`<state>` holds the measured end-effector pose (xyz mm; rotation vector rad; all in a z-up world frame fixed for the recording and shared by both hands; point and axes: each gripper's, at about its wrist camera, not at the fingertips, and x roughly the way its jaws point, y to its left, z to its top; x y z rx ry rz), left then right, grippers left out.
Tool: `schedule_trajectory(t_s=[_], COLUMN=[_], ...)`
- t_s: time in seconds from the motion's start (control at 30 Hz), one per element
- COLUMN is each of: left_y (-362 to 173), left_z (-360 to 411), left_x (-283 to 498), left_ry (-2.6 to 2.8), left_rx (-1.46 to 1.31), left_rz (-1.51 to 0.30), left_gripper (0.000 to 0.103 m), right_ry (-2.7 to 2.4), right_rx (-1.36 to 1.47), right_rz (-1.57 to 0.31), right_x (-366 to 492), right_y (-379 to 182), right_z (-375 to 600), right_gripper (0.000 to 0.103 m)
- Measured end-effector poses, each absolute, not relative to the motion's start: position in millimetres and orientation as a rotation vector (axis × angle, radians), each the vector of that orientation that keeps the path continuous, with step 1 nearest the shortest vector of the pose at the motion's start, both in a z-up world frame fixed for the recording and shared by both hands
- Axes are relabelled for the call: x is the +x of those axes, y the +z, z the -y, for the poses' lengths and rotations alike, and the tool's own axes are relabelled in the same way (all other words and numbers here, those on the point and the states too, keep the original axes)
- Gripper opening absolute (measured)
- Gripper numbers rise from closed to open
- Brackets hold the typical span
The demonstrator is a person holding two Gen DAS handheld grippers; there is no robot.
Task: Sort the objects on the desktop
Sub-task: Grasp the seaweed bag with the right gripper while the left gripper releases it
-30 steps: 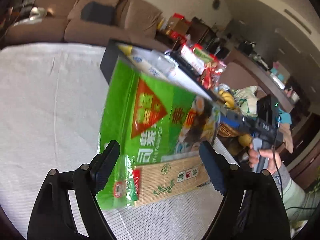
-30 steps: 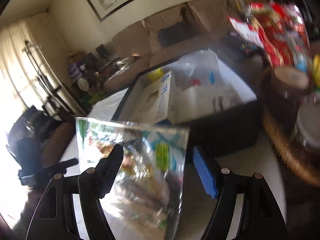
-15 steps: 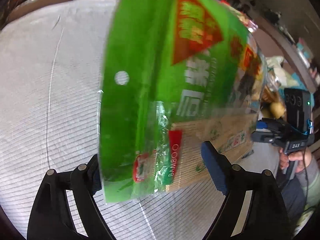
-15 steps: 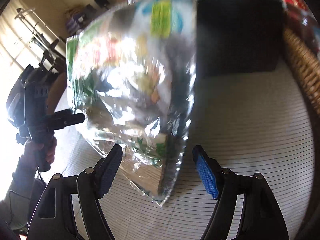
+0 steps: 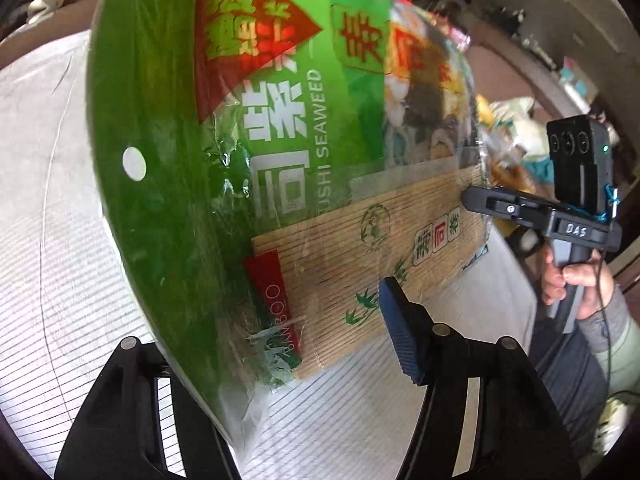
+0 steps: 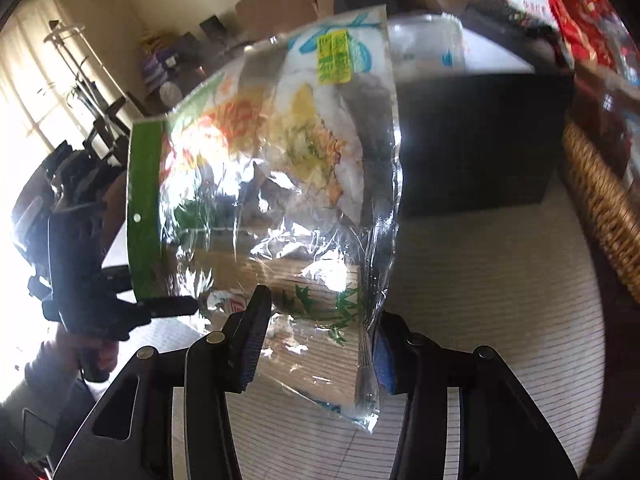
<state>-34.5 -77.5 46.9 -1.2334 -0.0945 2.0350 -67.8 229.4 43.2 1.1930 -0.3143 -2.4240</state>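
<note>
Sushi seaweed packet (image 5: 280, 152) held upright above the white desk (image 5: 60, 240), between both closing hand-held grippers: left (image 5: 276, 364), right (image 6: 316, 340). Full clench not discernible.

— What is under my fingers here?
— A table (image 6: 500, 280) spread with a pale, finely striped cloth (image 5: 72, 280); the weave runs in thin dark lines.
— What sits on it?
— A black box (image 6: 476, 144) stands on the cloth ahead of me; a wicker basket (image 6: 600, 200) rests beside it at the right edge.
</note>
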Motion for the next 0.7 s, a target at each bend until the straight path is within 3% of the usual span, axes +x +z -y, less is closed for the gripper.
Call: schedule_trajectory(t_s=[0.37,0.7], left_y=[57,63], left_z=[107,114], left_x=[-46,-41], left_ry=[2.059,2.095], left_rx=[-1.137,-1.192], left_rz=[0.318,0.281], left_gripper=[0.065,0.065], right_ry=[-2.447,-2.393], right_rx=[1.064,1.034], right_rz=[0.211,0.27], right_x=[-68,-74], right_y=[66,76], right_z=[-210,-212], right_gripper=[0.048,0.048])
